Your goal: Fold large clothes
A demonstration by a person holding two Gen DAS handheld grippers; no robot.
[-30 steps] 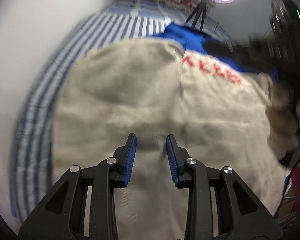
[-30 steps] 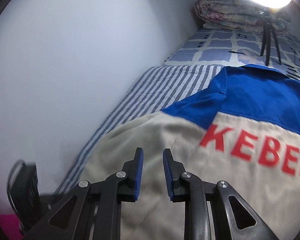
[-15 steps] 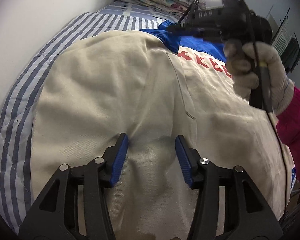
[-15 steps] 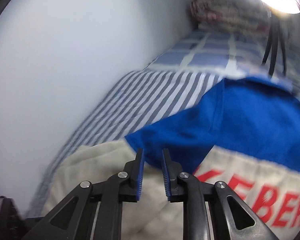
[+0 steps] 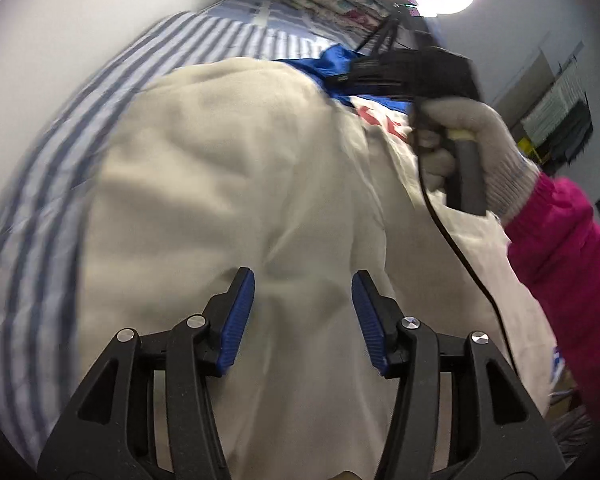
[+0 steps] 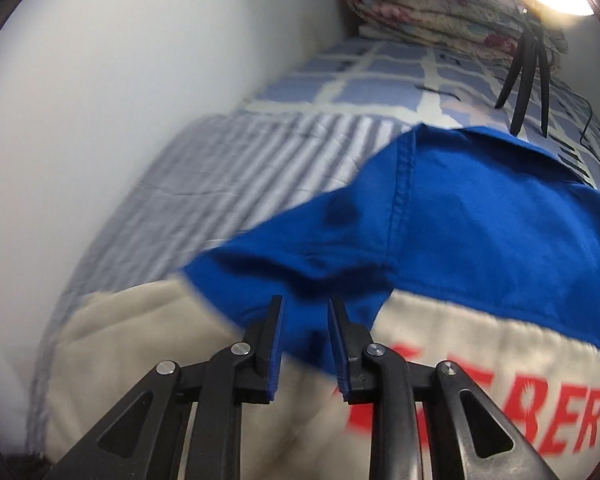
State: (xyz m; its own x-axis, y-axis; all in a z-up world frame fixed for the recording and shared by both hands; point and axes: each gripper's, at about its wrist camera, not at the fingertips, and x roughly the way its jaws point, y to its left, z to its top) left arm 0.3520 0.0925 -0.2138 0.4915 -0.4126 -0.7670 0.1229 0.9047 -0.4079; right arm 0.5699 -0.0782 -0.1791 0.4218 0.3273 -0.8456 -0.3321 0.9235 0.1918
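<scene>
Left gripper [image 5: 303, 316] wide apart over the beige jacket [image 5: 228, 208], holding nothing. Right gripper [image 6: 305, 338] part-open at jacket's blue shoulder, poss. touching fabric. Jacket's spread on striped bed [image 6: 260, 152].

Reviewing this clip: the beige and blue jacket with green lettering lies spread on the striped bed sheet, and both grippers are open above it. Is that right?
Not quite. The lettering on the jacket is red, not green; the right wrist view shows it clearly. The rest holds: the jacket lies on the striped bed sheet, and the left gripper and right gripper are both open above it.
</scene>
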